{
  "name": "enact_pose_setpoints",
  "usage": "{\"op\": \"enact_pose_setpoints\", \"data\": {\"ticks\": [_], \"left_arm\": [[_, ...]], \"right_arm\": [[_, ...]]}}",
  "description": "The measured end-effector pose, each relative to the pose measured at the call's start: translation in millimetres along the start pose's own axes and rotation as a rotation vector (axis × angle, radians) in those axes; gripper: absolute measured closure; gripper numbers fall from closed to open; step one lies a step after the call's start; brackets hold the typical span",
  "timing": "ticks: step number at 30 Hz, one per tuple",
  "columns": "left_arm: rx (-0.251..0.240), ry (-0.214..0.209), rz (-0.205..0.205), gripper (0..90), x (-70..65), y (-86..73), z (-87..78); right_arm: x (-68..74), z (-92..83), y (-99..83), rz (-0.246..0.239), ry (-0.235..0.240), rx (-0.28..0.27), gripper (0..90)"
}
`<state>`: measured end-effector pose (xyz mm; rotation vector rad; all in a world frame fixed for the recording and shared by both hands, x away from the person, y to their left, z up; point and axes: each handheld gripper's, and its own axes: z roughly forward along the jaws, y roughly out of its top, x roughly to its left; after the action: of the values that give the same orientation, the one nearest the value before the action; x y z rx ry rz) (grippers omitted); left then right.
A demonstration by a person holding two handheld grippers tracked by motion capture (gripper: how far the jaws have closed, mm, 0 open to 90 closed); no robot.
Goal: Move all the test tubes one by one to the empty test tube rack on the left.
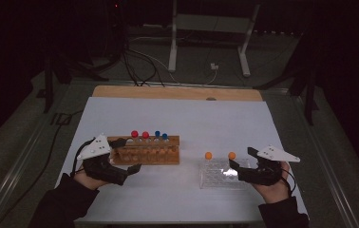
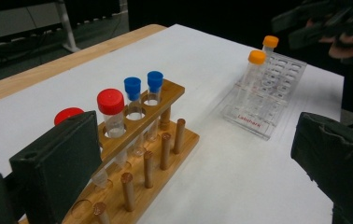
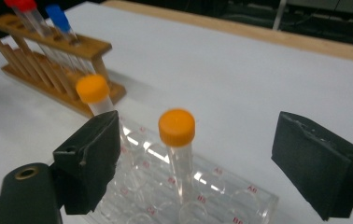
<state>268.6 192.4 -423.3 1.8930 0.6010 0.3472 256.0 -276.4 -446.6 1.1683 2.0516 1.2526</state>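
A wooden rack [image 1: 146, 153] [image 2: 184, 137] [image 3: 53, 46] holds two red-capped tubes [image 1: 135, 134] [image 2: 110, 101] and two blue-capped tubes [image 1: 157, 134] [image 2: 132, 86]. My left gripper [image 1: 127, 154] [image 2: 198, 140] is open at the rack's left end, touching nothing. A clear plastic rack [image 1: 215, 175] [image 2: 263, 109] [image 3: 244, 200] carries two orange-capped tubes [image 1: 208, 155] [image 2: 257, 57] [image 3: 92, 88]. My right gripper [image 1: 240, 159] [image 3: 200, 140] stands open at that rack's right side. The nearer orange-capped tube [image 1: 231, 155] [image 3: 177, 127] rises between its jaws, with neither pad touching it.
Both racks rest on a white sheet [image 1: 187, 118] over a wooden table whose far edge [image 1: 177, 92] shows bare. Beyond it on the dark floor are cables [image 1: 139, 66] and a metal stand [image 1: 211, 28]. In the left gripper view the other hand [image 2: 347, 42] shows at top right.
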Motion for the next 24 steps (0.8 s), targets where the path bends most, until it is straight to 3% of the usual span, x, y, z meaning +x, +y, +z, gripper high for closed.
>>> {"op": "enact_pose_setpoints", "data": {"ticks": [9,14,20,24], "left_arm": [[0.009,-0.001,-0.001,2.4,-0.1,-1.3,1.7],[0.014,-0.004,0.000,2.4,0.2,-2.5,1.9],[0.012,-0.003,0.000,2.4,0.1,-2.7,2.2],[0.022,-0.004,0.002,2.4,0.4,-3.2,2.8]], "right_arm": [[4.5,14.8,-8.2,-0.022,-0.008,0.111,31.9],[5.7,16.4,-9.0,-0.040,0.003,0.123,52.1],[8.6,20.6,-10.0,-0.065,-0.031,0.153,55.8],[10.0,22.8,-10.6,-0.075,-0.019,0.158,66.5]]}}
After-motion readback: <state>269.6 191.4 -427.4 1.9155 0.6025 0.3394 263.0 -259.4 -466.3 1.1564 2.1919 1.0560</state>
